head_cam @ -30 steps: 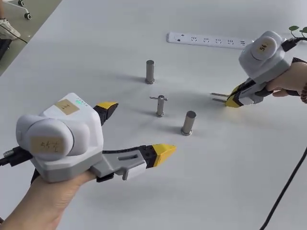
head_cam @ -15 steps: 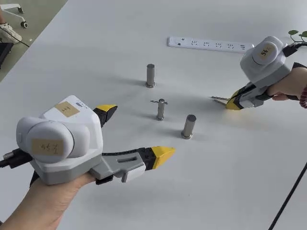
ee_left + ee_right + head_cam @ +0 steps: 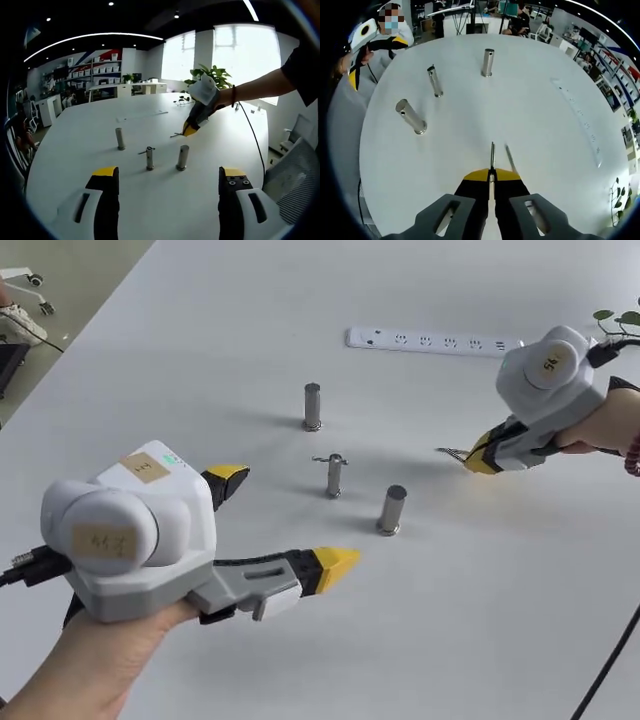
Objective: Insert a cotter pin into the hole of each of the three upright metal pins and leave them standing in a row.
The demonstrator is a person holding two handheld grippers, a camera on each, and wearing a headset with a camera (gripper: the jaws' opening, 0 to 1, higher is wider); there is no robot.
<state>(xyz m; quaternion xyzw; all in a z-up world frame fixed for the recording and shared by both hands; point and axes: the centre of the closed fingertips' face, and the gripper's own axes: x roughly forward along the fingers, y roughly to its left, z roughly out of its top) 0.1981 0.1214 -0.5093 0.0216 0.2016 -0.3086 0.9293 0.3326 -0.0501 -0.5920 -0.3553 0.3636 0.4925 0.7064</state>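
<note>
Three pins up, one cottered, right tongs pinching a spare

Three metal pins stand in a slanted row on the white table (image 3: 200, 360): far pin (image 3: 313, 406), middle pin (image 3: 335, 478), near pin (image 3: 392, 510). The head view shows a fitted cotter pin (image 3: 330, 458) crosswise through the top of the middle pin. The holes in the other two pins are too small to check.

In the right gripper view, the right gripper (image 3: 491, 176) has its jaws pressed together on a loose cotter pin (image 3: 492, 154), which sticks forward toward the row and is well apart from it. Its shadow falls just beside it.

In the left gripper view, the left gripper (image 3: 169, 175) has its jaws spread wide with nothing between them, near the row.

A power strip (image 3: 435, 342) lies beyond the pins. Plant leaves (image 3: 620, 312) sit at the far right edge, and a black cable (image 3: 600, 665) runs at lower right. Nothing stands between either gripper and the pins.
</note>
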